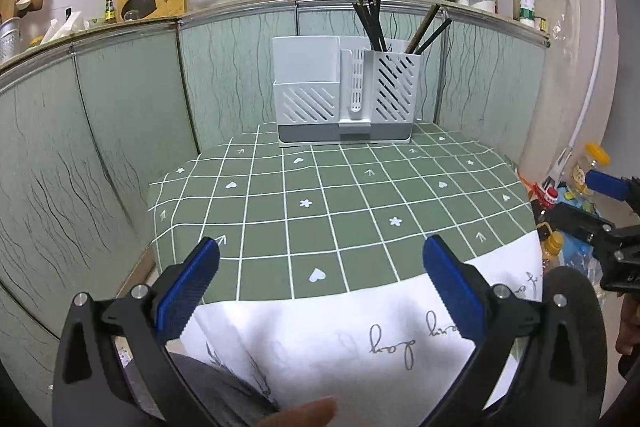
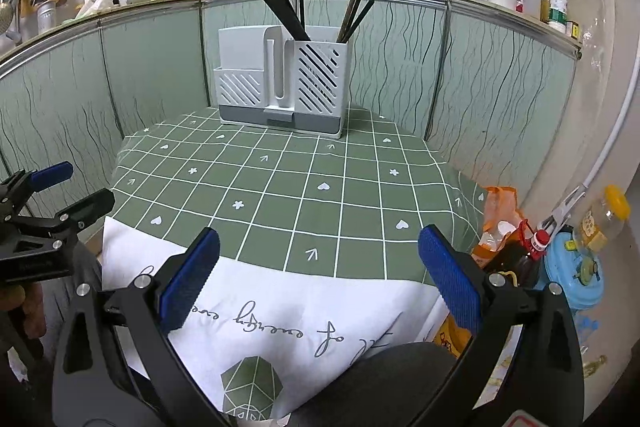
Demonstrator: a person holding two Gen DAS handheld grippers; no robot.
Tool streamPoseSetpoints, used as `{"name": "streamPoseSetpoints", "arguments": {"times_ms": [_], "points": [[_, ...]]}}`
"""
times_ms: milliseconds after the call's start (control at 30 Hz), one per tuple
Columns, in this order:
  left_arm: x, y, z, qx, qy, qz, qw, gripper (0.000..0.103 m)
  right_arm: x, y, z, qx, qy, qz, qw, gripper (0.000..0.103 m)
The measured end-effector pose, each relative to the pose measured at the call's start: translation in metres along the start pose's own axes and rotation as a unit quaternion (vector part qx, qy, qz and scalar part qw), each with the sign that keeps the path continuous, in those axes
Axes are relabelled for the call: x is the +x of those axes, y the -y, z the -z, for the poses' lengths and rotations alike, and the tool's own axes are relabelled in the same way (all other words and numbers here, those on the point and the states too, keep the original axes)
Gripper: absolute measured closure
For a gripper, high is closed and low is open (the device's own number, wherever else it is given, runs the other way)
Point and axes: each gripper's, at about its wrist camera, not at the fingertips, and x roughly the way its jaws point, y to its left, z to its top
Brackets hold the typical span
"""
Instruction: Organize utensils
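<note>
Chopsticks (image 1: 374, 23) stand in the right-hand slot of the white holder (image 1: 344, 95), upper centre of my left wrist view; my left claw (image 1: 320, 283), lower centre, is spread wide with nothing in it above the green checked cloth (image 1: 320, 207). In the right wrist view my right claw (image 2: 320, 275) gapes just as wide, holding nothing. No loose utensils show on the cloth, so I judge the sorting about done.
</note>
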Motion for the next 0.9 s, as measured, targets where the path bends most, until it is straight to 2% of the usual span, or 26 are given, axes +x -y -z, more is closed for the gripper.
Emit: {"name": "streamPoseSetpoints", "arguments": {"times_ms": [433, 900], "points": [[-0.012, 0.001, -0.009, 0.011, 0.023, -0.005, 0.9997, 0.004, -0.002, 0.002, -0.009, -0.004, 0.005, 0.014, 1.000, 0.008], [-0.012, 0.001, -0.012, 0.010, 0.017, -0.015, 0.9997, 0.004, -0.005, 0.006, -0.015, 0.001, 0.013, 0.023, 1.000, 0.008]]}}
